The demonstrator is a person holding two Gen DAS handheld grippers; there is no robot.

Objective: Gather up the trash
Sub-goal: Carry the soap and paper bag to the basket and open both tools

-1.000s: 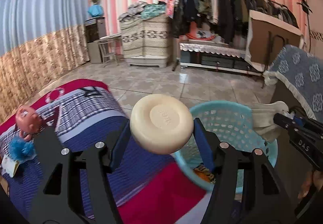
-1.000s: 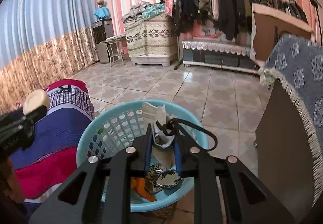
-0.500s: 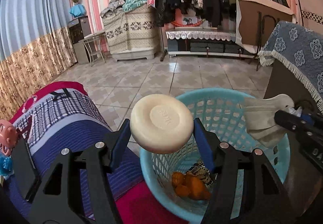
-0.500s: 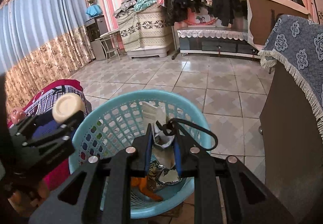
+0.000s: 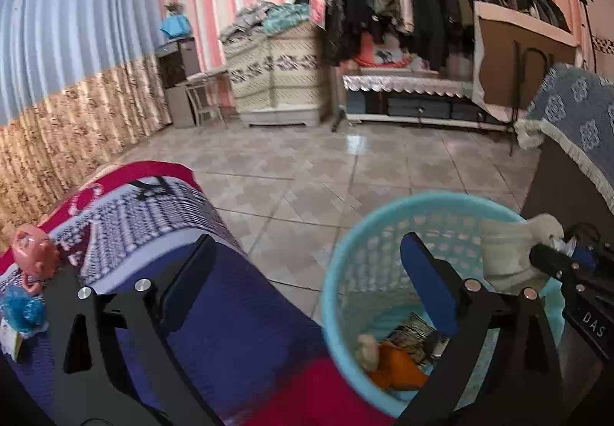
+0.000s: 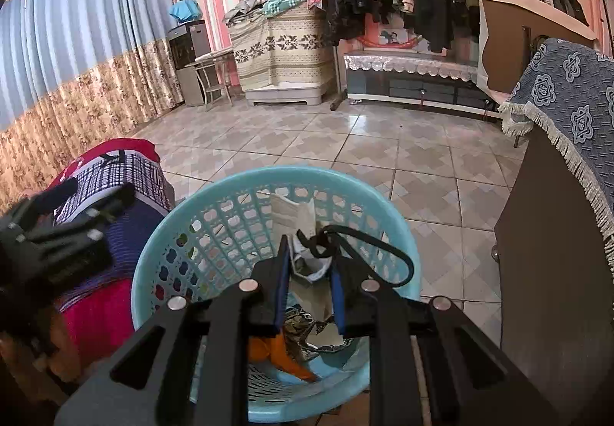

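Turquoise plastic basket [image 5: 347, 253], one; left gripper [image 5: 307, 265] jaws opening, empty, its round cream lid gone; right gripper [image 6: 309, 272] jaws clamp one crumpled paper [image 6: 293, 213].

Your left gripper [image 5: 307, 272] points downward, jaws opening wide, nothing between them. Your right gripper [image 6: 309, 272] points downward too, jaws narrow, clamped on crumpled material.
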